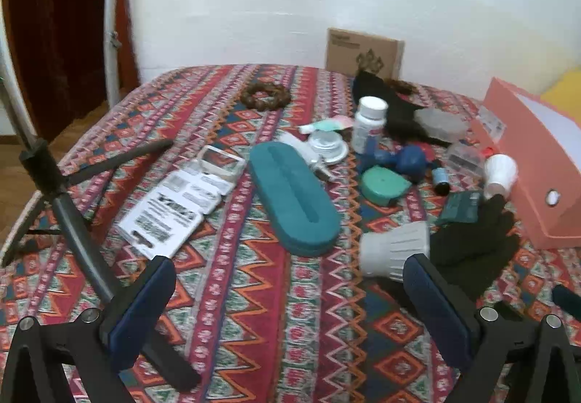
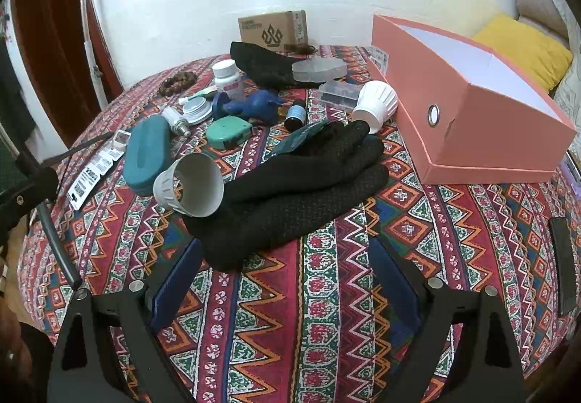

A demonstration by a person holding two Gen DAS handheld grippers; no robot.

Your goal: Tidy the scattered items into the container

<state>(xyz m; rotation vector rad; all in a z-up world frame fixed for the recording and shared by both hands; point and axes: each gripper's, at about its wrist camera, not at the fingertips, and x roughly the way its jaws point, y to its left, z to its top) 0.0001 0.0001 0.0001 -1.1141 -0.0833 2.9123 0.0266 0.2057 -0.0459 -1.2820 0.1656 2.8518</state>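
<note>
While both sets of fingers stand wide apart with nothing between them, we see the left gripper [image 1: 287, 297] and the right gripper [image 2: 287, 275] hovering over the patterned red woven cloth on the table [image 2: 326, 312]; neither touches any item. From the right wrist view, the salmon-pink open cardboard box [image 2: 472, 119] sits at two o'clock, its inside white and bare as far as we can see; the scattered items lie from ten to twelve o'clock. Nearest, at twelve o'clock, lies the black knitted glove [image 2: 290, 192]; touching its left end is a grey ribbed plastic cone [image 2: 189, 185] on its side; a second white ribbed cone [image 2: 376, 101] lies just beside the box's front wall. Farther at ten o'clock we see the teal oval case [image 2: 147, 152], the green tape measure [image 2: 228, 134], the blue dumbbell [image 2: 250, 105] and the white pill bottle [image 2: 227, 77]; a brown bead bracelet [image 2: 178, 81] and a brown cardboard carton [image 2: 272, 27] stand at the far edge. From the left wrist view, a black tripod [image 1: 72, 214] stands at nine o'clock, with white printed blister cards [image 1: 170, 214] beside it.
</note>
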